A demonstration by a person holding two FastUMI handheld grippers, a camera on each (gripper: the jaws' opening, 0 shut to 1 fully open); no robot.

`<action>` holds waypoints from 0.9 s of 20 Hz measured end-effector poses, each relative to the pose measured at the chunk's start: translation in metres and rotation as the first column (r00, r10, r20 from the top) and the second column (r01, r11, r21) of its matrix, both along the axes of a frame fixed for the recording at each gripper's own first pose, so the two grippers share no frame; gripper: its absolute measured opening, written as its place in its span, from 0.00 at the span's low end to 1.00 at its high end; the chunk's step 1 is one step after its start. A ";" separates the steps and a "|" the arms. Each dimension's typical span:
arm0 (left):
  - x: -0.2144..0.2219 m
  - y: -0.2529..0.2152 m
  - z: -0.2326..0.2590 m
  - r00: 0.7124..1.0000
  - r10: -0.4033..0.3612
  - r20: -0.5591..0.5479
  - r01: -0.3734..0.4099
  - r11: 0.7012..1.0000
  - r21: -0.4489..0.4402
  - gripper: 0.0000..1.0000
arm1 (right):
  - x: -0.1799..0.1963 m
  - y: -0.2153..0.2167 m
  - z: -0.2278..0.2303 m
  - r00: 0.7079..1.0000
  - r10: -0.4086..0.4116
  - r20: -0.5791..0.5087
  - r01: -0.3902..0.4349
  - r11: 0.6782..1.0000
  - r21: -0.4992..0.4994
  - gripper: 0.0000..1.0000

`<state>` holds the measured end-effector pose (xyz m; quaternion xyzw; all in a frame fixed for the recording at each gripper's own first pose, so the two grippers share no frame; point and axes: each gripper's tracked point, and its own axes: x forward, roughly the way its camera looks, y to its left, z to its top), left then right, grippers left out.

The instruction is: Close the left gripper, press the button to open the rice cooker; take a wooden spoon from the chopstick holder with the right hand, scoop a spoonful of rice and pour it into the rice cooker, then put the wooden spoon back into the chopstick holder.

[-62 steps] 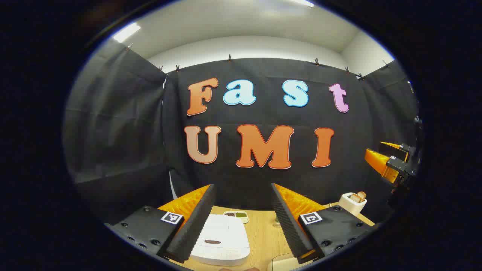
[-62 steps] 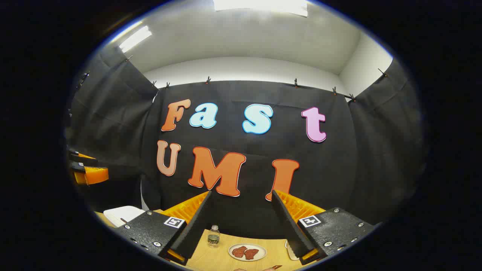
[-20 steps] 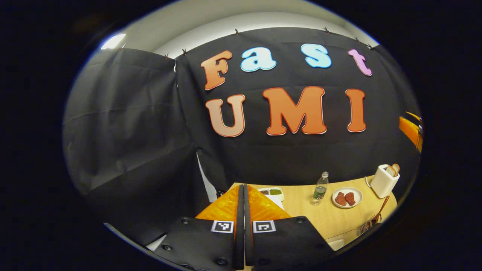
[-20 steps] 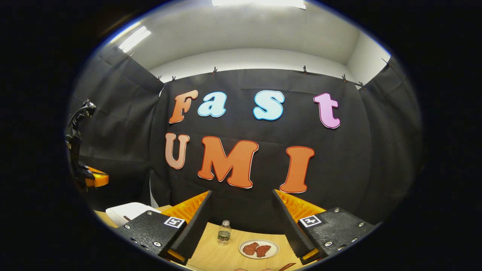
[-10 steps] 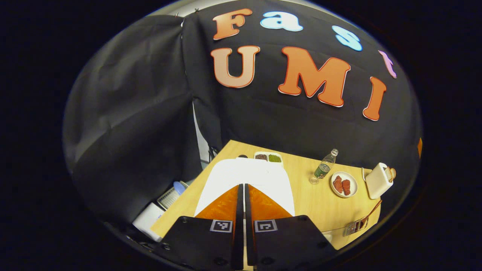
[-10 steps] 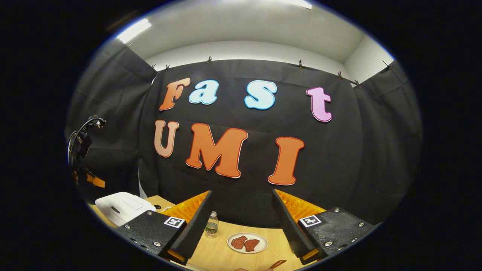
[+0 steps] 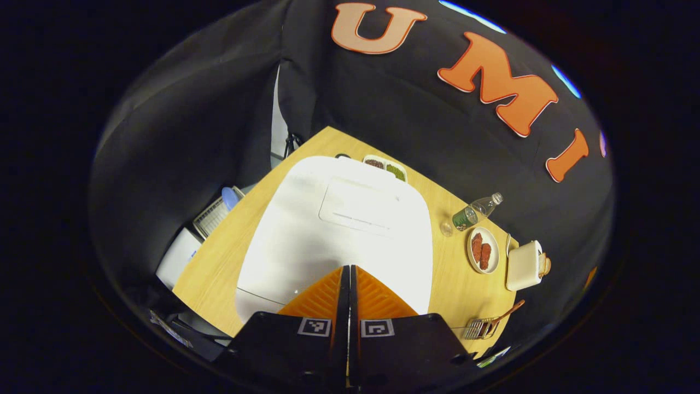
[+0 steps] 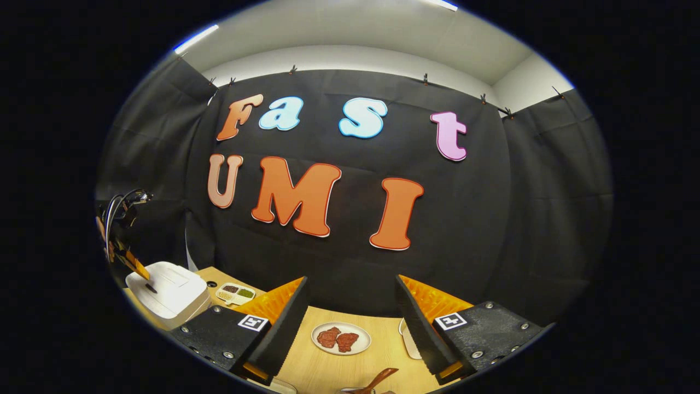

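Wooden table (image 7: 229, 257): it carried every item; the rice cooker stood at its left end, with the smaller items to the right.
Rice cooker (image 7: 339, 224): white, lid down, directly beneath the left gripper in the left gripper view; in the right gripper view it sat at far left (image 8: 169, 293).
Left gripper (image 7: 345, 273): jaws were closed, tips together, pointed down at the near edge of the lid.
Right gripper (image 8: 350, 312): jaws stood wide apart, holding nothing, raised above the table.
Wooden spoon (image 7: 506, 314): it leaned in the chopstick holder (image 7: 478, 328) at the near right of the table.
Risk, missed press: the closed tips hid the button in the left gripper view; a descent off-centre would likely land on plain lid and leave it latched.
Risk, sliding: a slanted push could shift the cooker toward the sectioned dish (image 7: 385, 166).
View difference: the right gripper view showed the dark button (image 8: 151, 288) with the left gripper just above it; whether they touched could not be told.
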<state>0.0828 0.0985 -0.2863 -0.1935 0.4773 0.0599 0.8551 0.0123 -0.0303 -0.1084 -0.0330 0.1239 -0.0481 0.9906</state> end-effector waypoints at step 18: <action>-0.013 -0.001 -0.028 0.992 0.095 -0.080 -0.113 0.958 -0.263 0.07 | -0.006 0.002 -0.028 0.998 0.031 -0.060 -0.030 1.000 0.008 0.94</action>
